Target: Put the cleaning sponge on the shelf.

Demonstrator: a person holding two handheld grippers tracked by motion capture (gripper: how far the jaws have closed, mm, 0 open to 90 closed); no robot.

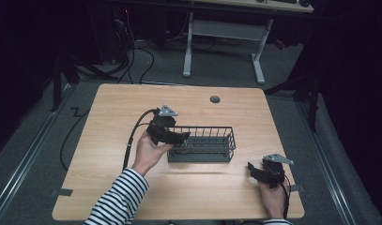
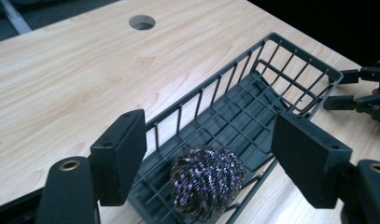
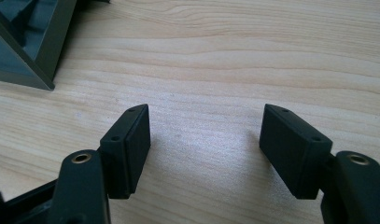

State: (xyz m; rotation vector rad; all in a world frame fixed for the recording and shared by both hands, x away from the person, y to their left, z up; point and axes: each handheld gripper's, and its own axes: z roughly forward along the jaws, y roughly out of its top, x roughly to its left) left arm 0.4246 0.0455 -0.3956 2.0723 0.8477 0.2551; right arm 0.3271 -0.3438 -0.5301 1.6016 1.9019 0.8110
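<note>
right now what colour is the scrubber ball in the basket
Metallic silver with a purple sheen, clearest in the left gripper view.

This looks like a lab or recording room: a bare wooden table (image 1: 132, 108) with a cable hole (image 1: 215, 99) stands on grey carpet, with loose cables (image 1: 132, 56) on the floor behind the table, a white-legged desk (image 1: 226, 33) beyond it, and dark surroundings all around.

A round, dark metallic steel-wool scouring ball (image 2: 207, 181) with a purplish sheen lies at one end inside the dark grey wire basket (image 2: 253, 100).
</note>
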